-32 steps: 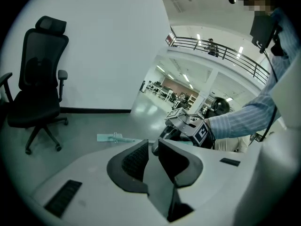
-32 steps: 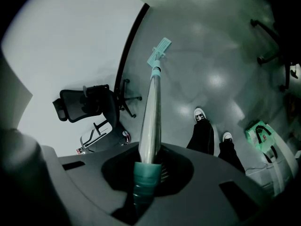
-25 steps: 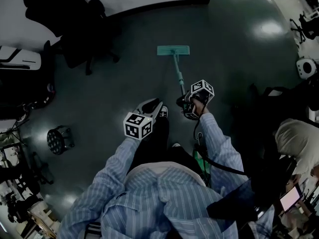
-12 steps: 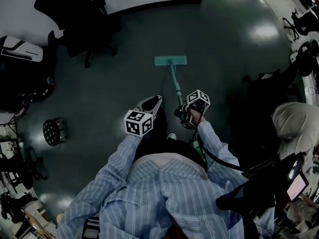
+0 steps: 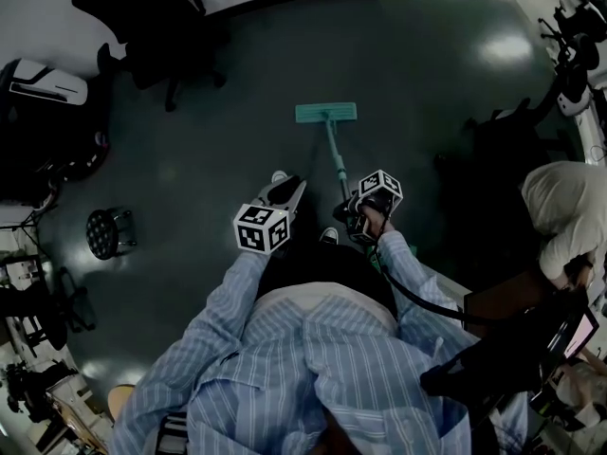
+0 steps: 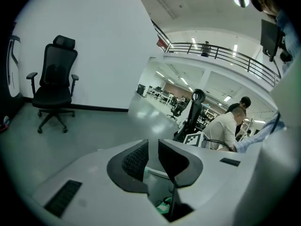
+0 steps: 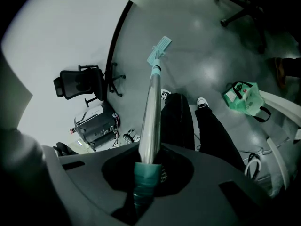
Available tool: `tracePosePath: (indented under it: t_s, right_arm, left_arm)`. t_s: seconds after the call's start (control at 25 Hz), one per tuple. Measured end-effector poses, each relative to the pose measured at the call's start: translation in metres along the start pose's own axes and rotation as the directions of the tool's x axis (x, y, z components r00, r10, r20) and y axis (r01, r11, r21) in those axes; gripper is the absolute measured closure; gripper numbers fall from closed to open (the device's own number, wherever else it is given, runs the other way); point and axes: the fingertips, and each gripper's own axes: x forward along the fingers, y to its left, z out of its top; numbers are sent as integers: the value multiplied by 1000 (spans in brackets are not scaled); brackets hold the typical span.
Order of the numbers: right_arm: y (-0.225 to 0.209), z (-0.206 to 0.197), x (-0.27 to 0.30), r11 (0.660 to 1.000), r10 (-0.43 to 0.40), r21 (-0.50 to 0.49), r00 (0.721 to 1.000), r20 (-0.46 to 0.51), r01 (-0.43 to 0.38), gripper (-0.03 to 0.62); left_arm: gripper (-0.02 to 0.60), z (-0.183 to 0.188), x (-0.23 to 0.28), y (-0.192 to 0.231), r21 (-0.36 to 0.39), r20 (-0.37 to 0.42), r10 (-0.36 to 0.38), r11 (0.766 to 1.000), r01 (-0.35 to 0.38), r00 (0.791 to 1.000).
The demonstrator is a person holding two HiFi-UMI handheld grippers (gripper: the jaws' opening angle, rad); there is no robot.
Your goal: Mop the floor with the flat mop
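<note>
Mop [image 5: 327, 131] was out in front of the person on the dark green floor [image 5: 427, 74], its flat teal head lying on the floor at the far end. In the right tool view the pole was a silver shaft with a teal collar just above the head and a teal grip at the near end. The right tool [image 5: 349, 212] was clamped on that teal grip, jaws pinching it from both sides, pole running straight away from them. The left tool [image 5: 285, 193] hung just beside it, off the mop: jaws only slightly spread, a thin gap, nothing between them.

Count it up: one mop, two tools, each with its marker cube. Two shoes [image 5: 278, 176] showed below the tools, the person's dark trousers between them and the striped blue shirt. One black office chair [image 5: 156, 27] stood by the white wall at upper left, and one small round stool [image 5: 109, 233] sat well apart at the left. A second person in a light top [image 5: 560, 207] bent over at the right edge.

For containers, just one: a green bag [image 7: 242, 98] on the floor beside the person's leg, seen from the right tool view. What it held couldn't be made out.
</note>
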Motion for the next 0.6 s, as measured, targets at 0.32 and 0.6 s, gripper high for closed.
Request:
tracePosePath:
  t_s: [0.32,0.6]
  right_arm:
    - [-25,-42,8,999,33,20,999,3,-33,553]
    - [-33,-76,25,999,41,36,999,-3,-41,553]
  left_arm:
    - [512,-18,-18,-8,1,-19,-7,1000,7,1000]
    - [512,-28,-33,-7,-3,-22,-25,1000,25,999]
